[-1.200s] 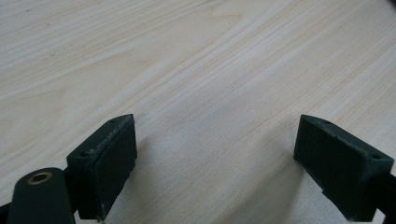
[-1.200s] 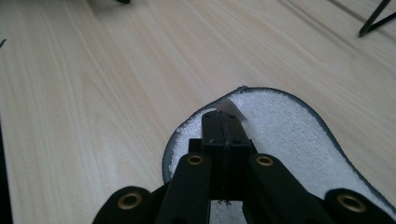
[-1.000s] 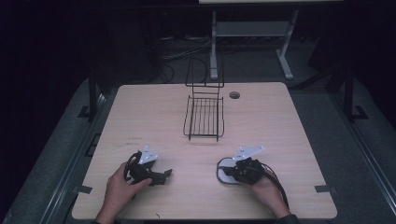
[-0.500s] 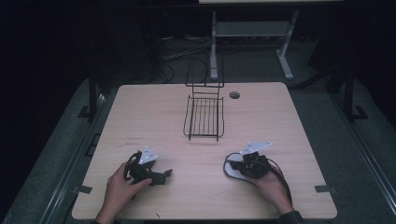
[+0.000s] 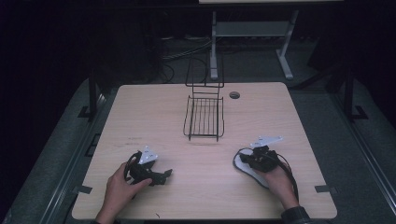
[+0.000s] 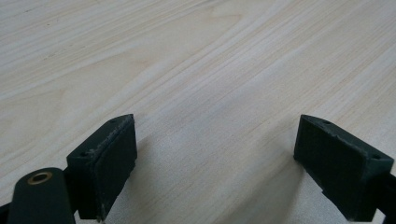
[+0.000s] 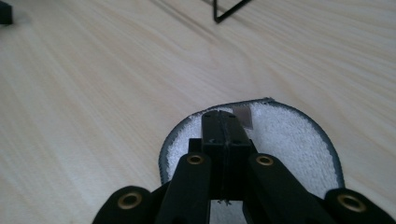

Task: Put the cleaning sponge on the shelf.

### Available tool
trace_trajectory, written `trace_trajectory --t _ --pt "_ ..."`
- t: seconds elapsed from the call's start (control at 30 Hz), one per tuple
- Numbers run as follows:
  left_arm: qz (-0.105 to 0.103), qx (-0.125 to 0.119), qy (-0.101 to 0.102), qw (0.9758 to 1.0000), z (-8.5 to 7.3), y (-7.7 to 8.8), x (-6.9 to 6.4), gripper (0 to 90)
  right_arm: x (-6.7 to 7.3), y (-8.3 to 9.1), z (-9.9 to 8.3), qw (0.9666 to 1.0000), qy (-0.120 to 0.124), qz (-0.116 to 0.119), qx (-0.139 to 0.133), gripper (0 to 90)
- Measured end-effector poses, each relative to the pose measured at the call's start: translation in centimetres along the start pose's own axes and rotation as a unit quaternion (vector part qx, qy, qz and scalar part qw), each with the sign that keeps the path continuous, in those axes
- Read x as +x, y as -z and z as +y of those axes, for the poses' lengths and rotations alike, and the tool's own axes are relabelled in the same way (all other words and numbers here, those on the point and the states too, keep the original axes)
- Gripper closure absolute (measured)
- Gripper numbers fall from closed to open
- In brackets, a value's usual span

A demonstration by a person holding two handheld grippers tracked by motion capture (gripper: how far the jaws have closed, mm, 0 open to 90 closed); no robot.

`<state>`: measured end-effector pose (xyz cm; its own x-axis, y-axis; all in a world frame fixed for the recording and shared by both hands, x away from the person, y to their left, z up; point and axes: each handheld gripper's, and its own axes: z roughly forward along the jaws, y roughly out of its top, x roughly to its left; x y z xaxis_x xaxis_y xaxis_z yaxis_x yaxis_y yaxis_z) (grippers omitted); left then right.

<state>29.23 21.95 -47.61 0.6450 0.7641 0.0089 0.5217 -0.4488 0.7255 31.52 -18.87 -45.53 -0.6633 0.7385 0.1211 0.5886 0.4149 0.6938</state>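
The white insole point(image 7: 285, 140) lies flat near the tabletop's point(image 5: 177, 107) front right corner, long axis toward the front edge, directly under the right gripper point(image 7: 226, 122), whose jaws are pressed together. The left gripper point(image 6: 212, 158), jaws wide, rests well apart.

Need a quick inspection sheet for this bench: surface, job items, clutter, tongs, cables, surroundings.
Surface: light wooden table, bare grain, round grommet hole at the far edge.
Job's things: white round cloth pad with dark trim, flat under the right tongs; black wire basket at table centre.
Clutter: nothing seen.
Grippers: left tongs open over bare wood; right tongs shut above the pad.
Cables: black cable by the right hand.
Surroundings: dark floor, white stand legs.
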Motion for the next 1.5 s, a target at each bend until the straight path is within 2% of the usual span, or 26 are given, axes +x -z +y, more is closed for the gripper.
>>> trace_trajectory --t 0.23,0.5,0.6,0.63,0.67,0.7,0.73,0.8,0.83,0.87,0.9,0.93,1.0,1.03,1.07,1.17,1.33,1.5 --pt "0.000 0.000 0.000 1.0000 0.0 0.0 0.0 12.4 -0.8 0.3 -0.2 0.9999 -0.012 -0.004 -0.004 89.7" --pt "0.000 0.000 0.000 1.0000 0.0 0.0 0.0 12.4 -0.7 1.5 -0.3 0.9998 -0.010 -0.003 -0.019 82.1" --pt "0.000 0.000 0.000 1.0000 0.0 0.0 0.0 12.4 -0.8 2.3 -0.5 0.9995 -0.015 -0.006 -0.026 73.5" --pt "0.000 0.000 0.000 1.0000 0.0 0.0 0.0 12.4 -0.8 2.3 -0.5 0.9995 -0.015 -0.006 -0.026 73.5" --pt "0.000 0.000 0.000 1.0000 0.0 0.0 0.0 12.4 -0.9 2.6 -0.7 0.9994 -0.018 -0.007 -0.027 68.3" --pt "0.000 0.000 0.000 1.0000 0.0 0.0 0.0 12.4 -0.9 2.6 -0.7 0.9994 -0.018 -0.007 -0.027 68.3" --pt "0.000 0.000 0.000 1.0000 0.0 0.0 0.0 12.4 -0.9 3.0 -0.9 0.9994 -0.016 -0.014 -0.029 61.8" --pt "0.000 0.000 0.000 1.0000 0.0 0.0 0.0 12.4 -0.9 3.2 -1.0 0.9993 -0.015 -0.014 -0.030 59.8" --pt "0.000 0.000 0.000 1.0000 0.0 0.0 0.0 12.4 -1.1 3.6 -1.2 0.9993 -0.017 -0.016 -0.030 53.1" --pt "0.000 0.000 0.000 1.0000 0.0 0.0 0.0 12.4 -1.2 3.7 -1.3 0.9992 -0.022 -0.016 -0.029 50.4" --pt "0.000 0.000 0.000 1.0000 0.0 0.0 0.0 12.4 -1.2 3.7 -1.3 0.9992 -0.022 -0.016 -0.029 50.4" --pt "0.000 0.000 0.000 1.0000 0.0 0.0 0.0 12.4 -1.4 4.0 -1.6 0.9990 -0.022 -0.023 -0.030 42.3" --pt "0.000 0.000 0.000 1.0000 0.0 0.0 0.0 12.4 -1.7 4.3 -1.8 0.9988 -0.022 -0.029 -0.032 36.8" --pt "0.000 0.000 0.000 1.0000 0.0 0.0 0.0 12.4 -1.7 4.3 -1.8 0.9988 -0.022 -0.029 -0.032 36.8" --pt "0.000 0.000 0.000 1.0000 0.0 0.0 0.0 12.4 -2.0 4.5 -2.1 0.9988 -0.023 -0.033 -0.029 29.0" --pt "0.000 0.000 0.000 1.0000 0.0 0.0 0.0 12.4 -2.4 4.8 -2.6 0.9986 -0.024 -0.039 -0.027 18.3" --pt "0.000 0.000 0.000 1.0000 0.0 0.0 0.0 12.4 -3.2 5.3 -3.4 0.9989 -0.025 -0.037 -0.016 13.3" --pt "0.000 0.000 0.000 1.0000 0.0 0.0 0.0 12.4 -3.6 5.4 -3.6 0.9988 -0.030 -0.035 -0.017 9.6"
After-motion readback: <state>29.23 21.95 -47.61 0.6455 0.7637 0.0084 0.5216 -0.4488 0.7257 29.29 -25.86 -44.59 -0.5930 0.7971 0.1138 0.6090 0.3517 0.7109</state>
